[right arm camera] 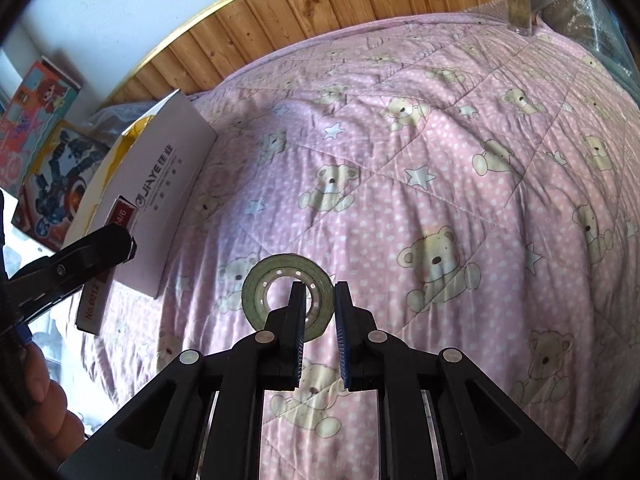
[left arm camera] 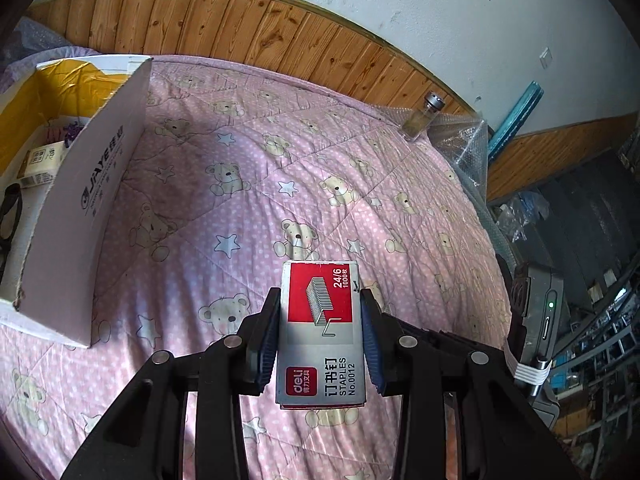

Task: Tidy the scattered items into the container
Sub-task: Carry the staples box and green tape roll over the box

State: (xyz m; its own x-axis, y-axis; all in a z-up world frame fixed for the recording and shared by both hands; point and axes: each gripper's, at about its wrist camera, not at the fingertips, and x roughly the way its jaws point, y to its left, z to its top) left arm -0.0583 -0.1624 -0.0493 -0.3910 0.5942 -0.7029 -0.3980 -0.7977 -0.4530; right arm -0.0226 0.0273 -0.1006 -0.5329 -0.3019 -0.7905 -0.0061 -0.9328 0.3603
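My left gripper is shut on a red and silver staples box, held flat above the pink bear quilt. The white cardboard container with a yellow lining stands to its left and holds a tissue pack and other small items. In the right wrist view the staples box hangs beside the container, close to its near corner. My right gripper is shut on the right wall of a greenish tape roll, one finger inside the hole. A glass jar stands upright at the far corner.
Wood panelling runs behind the bed. Bubble wrap lies by the jar. Past the bed's right edge are a grey device with a green light and floor clutter. Colourful toy boxes lie left of the container. A hand shows at lower left.
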